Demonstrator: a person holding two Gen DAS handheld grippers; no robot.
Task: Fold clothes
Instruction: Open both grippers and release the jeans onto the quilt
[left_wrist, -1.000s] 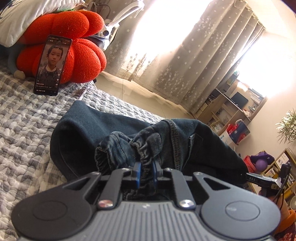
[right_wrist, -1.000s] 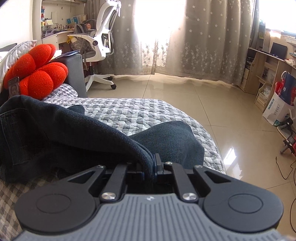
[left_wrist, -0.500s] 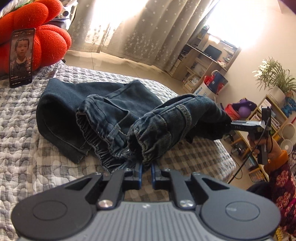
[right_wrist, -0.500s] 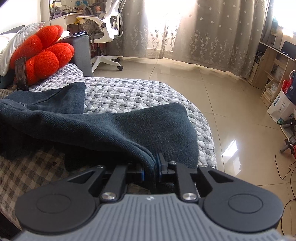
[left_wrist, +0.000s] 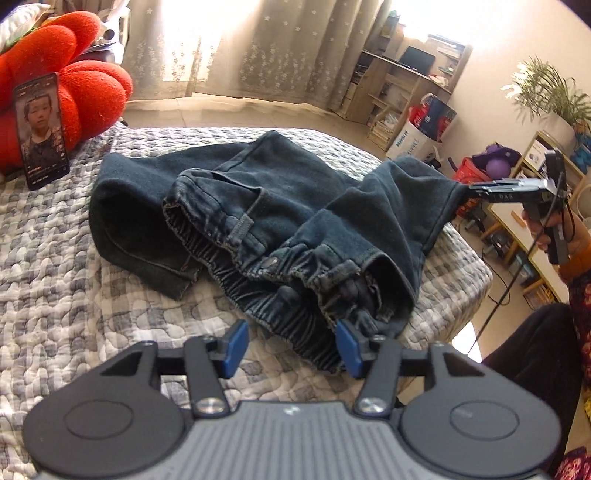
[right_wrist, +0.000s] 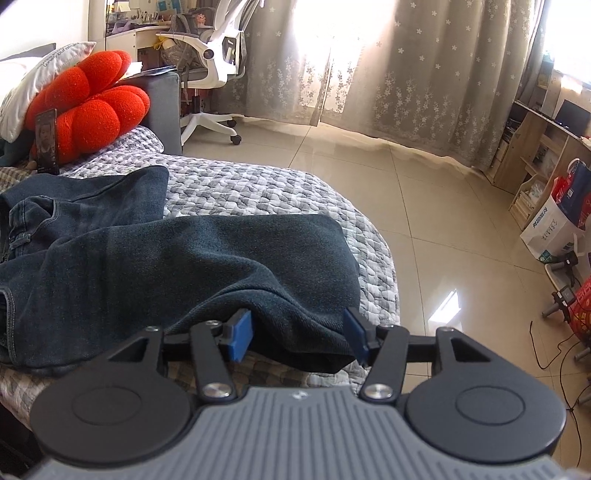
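Note:
Dark blue jeans (left_wrist: 266, 206) lie bunched on the grey checked quilt (left_wrist: 55, 266), elastic waistband toward me. My left gripper (left_wrist: 291, 347) is open just in front of the waistband, holding nothing. In the right wrist view the jeans' leg (right_wrist: 207, 266) lies across the bed's corner. My right gripper (right_wrist: 299, 338) is open with the leg's hem edge lying between its blue pads (right_wrist: 242, 332). The right gripper also shows in the left wrist view (left_wrist: 476, 190) at the raised leg end.
A red pumpkin cushion (left_wrist: 85, 92) with a phone (left_wrist: 40, 129) leaning on it sits at the bed's far left. The bed edge (right_wrist: 384, 266) drops to a tiled floor. A white office chair (right_wrist: 214, 74), curtains, shelves and bags stand beyond.
Both grippers have opened and let go of the jeans. The waistband has dropped onto the quilt, and the leg end has settled by the bed's corner.

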